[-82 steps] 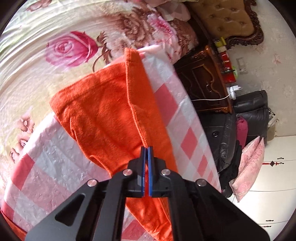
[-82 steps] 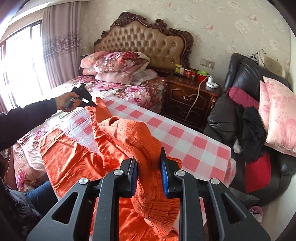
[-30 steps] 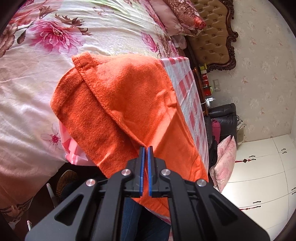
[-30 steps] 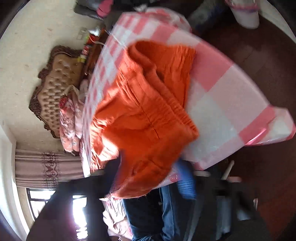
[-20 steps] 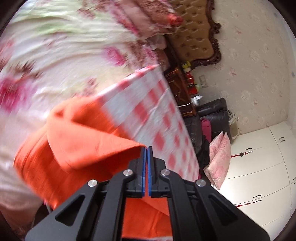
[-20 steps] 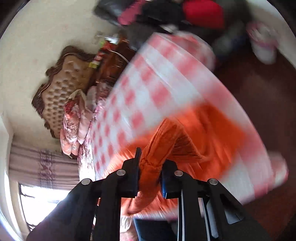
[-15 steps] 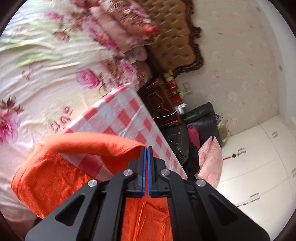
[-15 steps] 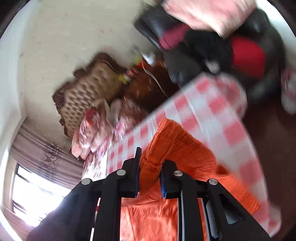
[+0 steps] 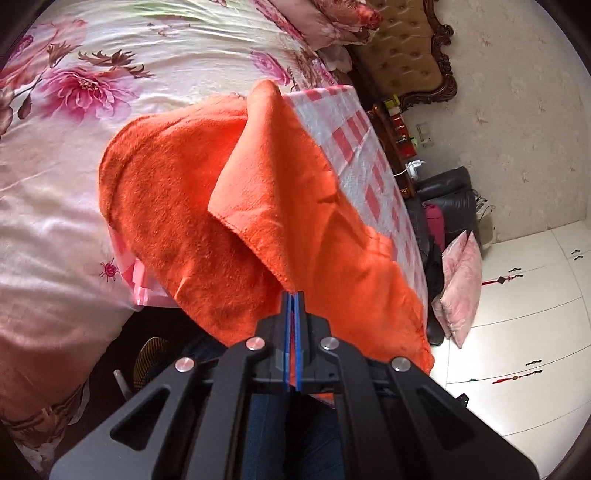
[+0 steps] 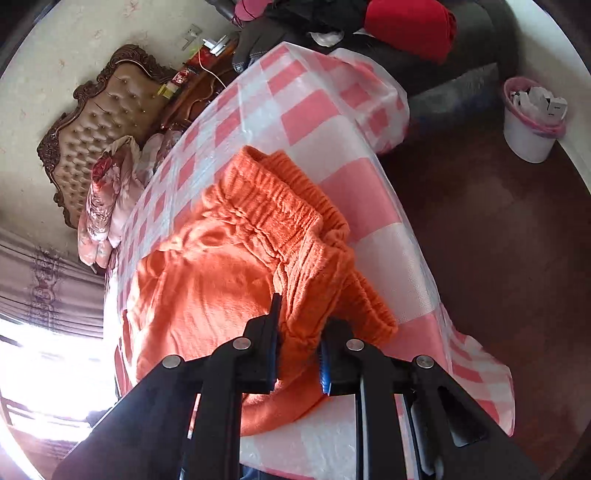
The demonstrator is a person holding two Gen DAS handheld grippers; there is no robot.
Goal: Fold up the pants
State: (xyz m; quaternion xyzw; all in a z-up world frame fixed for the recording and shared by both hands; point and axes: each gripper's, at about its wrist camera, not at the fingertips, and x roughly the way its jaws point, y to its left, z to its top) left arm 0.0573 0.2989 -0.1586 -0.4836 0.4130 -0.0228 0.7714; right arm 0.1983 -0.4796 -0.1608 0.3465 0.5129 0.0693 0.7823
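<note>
The orange fleece pants (image 9: pixel 207 206) lie over a table with a pink-and-white checked cloth (image 9: pixel 354 147). My left gripper (image 9: pixel 293 299) is shut on a hem corner of a pant leg, which folds back over the rest. In the right wrist view the elastic waistband (image 10: pixel 273 221) lies bunched on the checked cloth (image 10: pixel 332 122). My right gripper (image 10: pixel 299 332) is shut on a thick fold of the waist end of the pants (image 10: pixel 207 288). The far part of the legs is hidden under the folds.
A floral bed (image 9: pixel 92 74) with a tufted headboard (image 9: pixel 406 48) lies beside the table. A dark nightstand (image 10: pixel 195 88), a black sofa with clothes (image 10: pixel 406 22), pink cushions (image 9: pixel 461 280) and a lined white bin (image 10: pixel 532 122) stand around. The floor (image 10: pixel 498 240) is dark.
Both grippers swung up and then back down over the table while holding the pants. The pant leg now lies folded back over itself, and the waistband rests on the checked cloth.
</note>
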